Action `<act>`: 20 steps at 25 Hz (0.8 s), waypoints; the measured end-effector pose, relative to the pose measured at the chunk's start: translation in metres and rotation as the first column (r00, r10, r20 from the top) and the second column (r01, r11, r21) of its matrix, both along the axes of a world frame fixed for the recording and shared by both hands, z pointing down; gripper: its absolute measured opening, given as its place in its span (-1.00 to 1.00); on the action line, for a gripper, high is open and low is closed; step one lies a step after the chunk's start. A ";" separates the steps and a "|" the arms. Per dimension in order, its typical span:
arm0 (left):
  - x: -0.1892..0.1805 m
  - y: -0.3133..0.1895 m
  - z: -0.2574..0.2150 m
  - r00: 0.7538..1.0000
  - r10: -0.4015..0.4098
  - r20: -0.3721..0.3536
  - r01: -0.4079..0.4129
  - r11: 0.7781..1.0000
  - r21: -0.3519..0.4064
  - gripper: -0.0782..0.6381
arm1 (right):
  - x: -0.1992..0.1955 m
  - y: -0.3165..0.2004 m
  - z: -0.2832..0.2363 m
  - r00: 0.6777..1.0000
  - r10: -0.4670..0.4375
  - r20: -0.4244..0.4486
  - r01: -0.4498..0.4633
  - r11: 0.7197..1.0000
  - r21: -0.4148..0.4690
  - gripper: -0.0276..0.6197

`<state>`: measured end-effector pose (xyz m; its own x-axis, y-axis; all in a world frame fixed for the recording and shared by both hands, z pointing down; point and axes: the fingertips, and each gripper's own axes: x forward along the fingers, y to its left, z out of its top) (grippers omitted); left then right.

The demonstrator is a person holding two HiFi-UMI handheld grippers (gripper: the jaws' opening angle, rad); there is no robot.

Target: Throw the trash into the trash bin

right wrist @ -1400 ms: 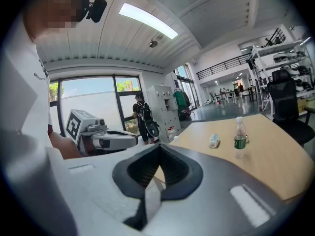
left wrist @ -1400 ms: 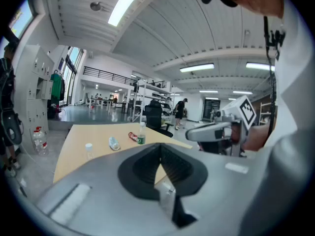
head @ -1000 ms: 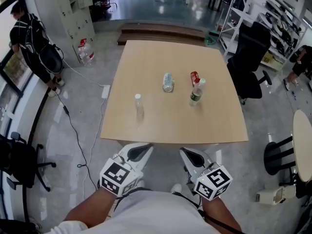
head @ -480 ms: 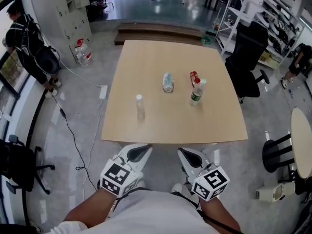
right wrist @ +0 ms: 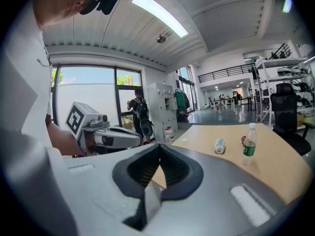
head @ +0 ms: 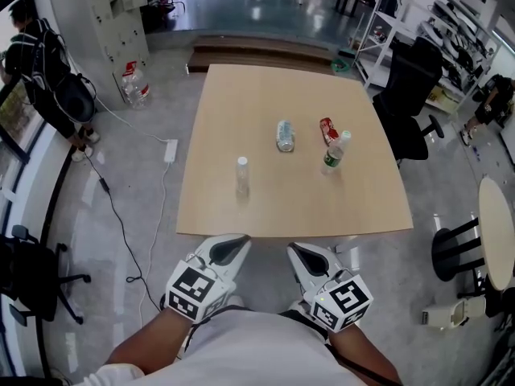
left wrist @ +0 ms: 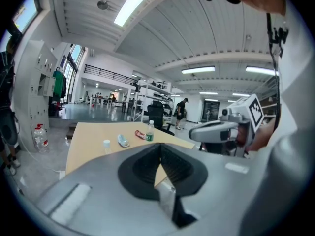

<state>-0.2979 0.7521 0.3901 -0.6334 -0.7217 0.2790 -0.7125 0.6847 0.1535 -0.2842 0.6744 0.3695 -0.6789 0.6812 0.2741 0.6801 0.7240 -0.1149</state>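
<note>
Table (head: 265,95): pale wood-look top, smooth, matt. Green-labelled bottle (head: 333,154) and capped bottle (head: 242,175): clear, glossy plastic. Floor (head: 121,207): grey, smooth, faintly reflective finish.

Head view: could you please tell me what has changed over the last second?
The table, with its bottles and red can, slid slightly right in the picture; the right tongs edged towards the left tongs. Nothing was grasped or released. The items' arrangement is unchanged; both tongs stay shut and empty.
</note>
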 end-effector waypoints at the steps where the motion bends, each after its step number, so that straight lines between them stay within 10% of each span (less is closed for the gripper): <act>1: 0.000 0.004 0.000 1.000 -0.003 0.001 0.003 1.000 0.003 -0.76 | -0.001 0.004 0.000 1.000 -0.001 0.003 0.001 1.000 0.004 -0.91; 20: -0.002 0.072 0.029 0.983 -0.148 -0.108 0.153 0.987 0.043 -0.76 | -0.013 0.052 0.002 0.999 -0.037 -0.025 0.038 0.998 0.050 -0.91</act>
<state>-0.2998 0.8243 0.4189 -0.7053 -0.6352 0.3147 -0.5803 0.7723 0.2584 -0.2969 0.7261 0.3715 -0.6460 0.6908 0.3246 0.7043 0.7034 -0.0953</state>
